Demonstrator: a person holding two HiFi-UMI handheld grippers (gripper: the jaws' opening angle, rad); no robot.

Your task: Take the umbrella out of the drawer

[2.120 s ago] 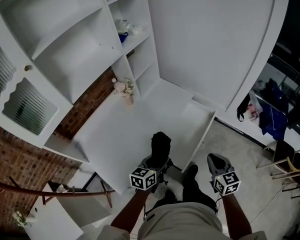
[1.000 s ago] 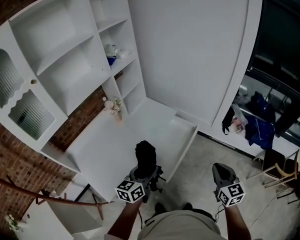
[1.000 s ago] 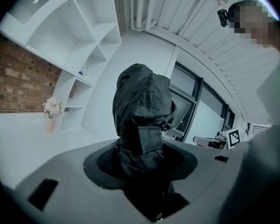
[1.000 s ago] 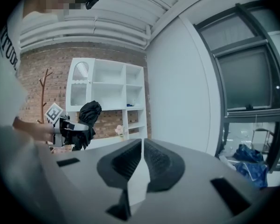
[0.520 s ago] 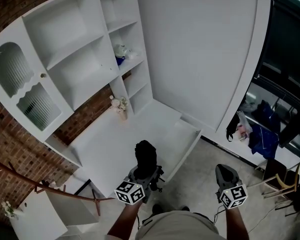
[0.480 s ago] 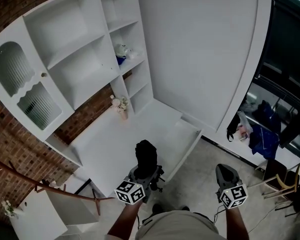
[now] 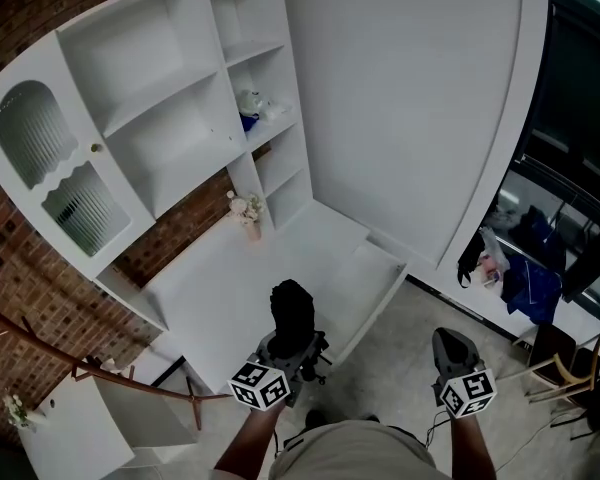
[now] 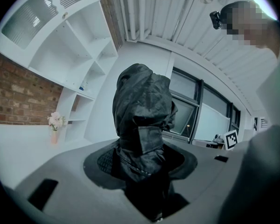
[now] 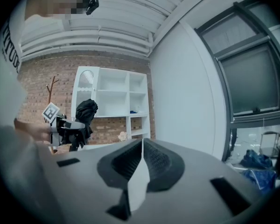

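A black folded umbrella (image 7: 291,311) stands upright in my left gripper (image 7: 286,348), whose jaws are shut on its lower part. In the left gripper view the umbrella (image 8: 142,118) fills the middle, its wrinkled fabric bulging above the left gripper (image 8: 142,171). It hangs in the air in front of the white desk (image 7: 230,288), near the open white drawer (image 7: 385,290) at the desk's right end. My right gripper (image 7: 450,350) is to the right over the floor, shut and holding nothing. The right gripper view shows its jaws (image 9: 142,155) meeting, with the umbrella (image 9: 86,110) off to the left.
White shelving (image 7: 170,98) rises behind the desk, with a small flower vase (image 7: 248,213) at its foot. A tall white panel (image 7: 410,98) stands to the right. A brick wall (image 7: 20,258) and wooden coat stand (image 7: 100,383) are at left; a chair (image 7: 570,358) and bags at right.
Both grippers have risen a little, the umbrella still in the left one. The head view has lifted, so more shelving shows and the person's feet are out of sight.
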